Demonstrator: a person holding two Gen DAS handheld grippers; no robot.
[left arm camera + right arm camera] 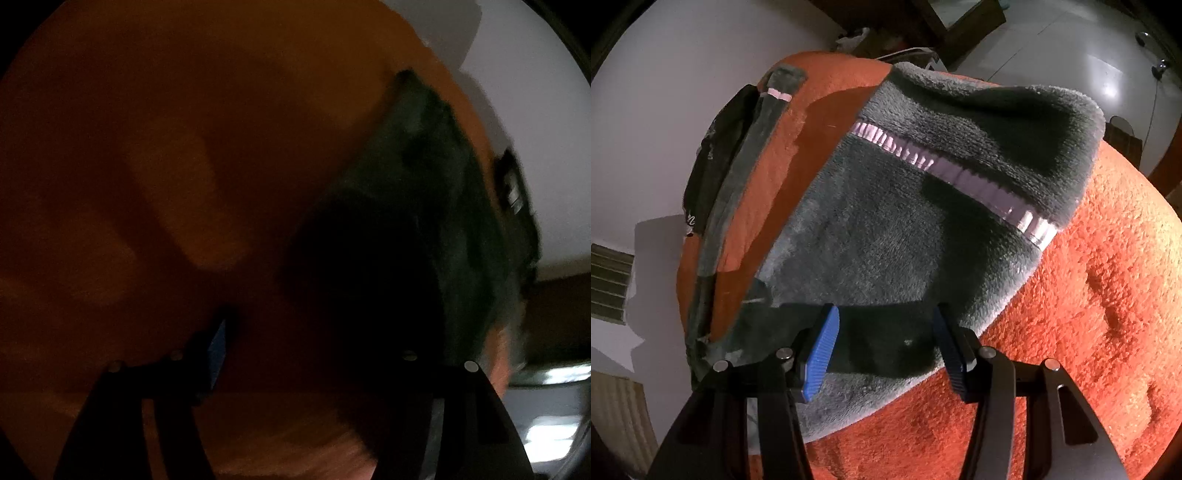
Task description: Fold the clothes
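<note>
Grey fleece garment (886, 229), pink ribbon trim (956, 177): lying on orange rug (1089, 295). Right tool (890, 354): jaws apart, straddling its near edge, released. Left tool (314, 354): dark, blurred; state unclear.

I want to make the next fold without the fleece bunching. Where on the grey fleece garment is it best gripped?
Probably the near edge of the grey fleece garment, where it lies flat on the orange rug. Come in from the near side, low: the right gripper already straddles it, jaws apart.
</note>
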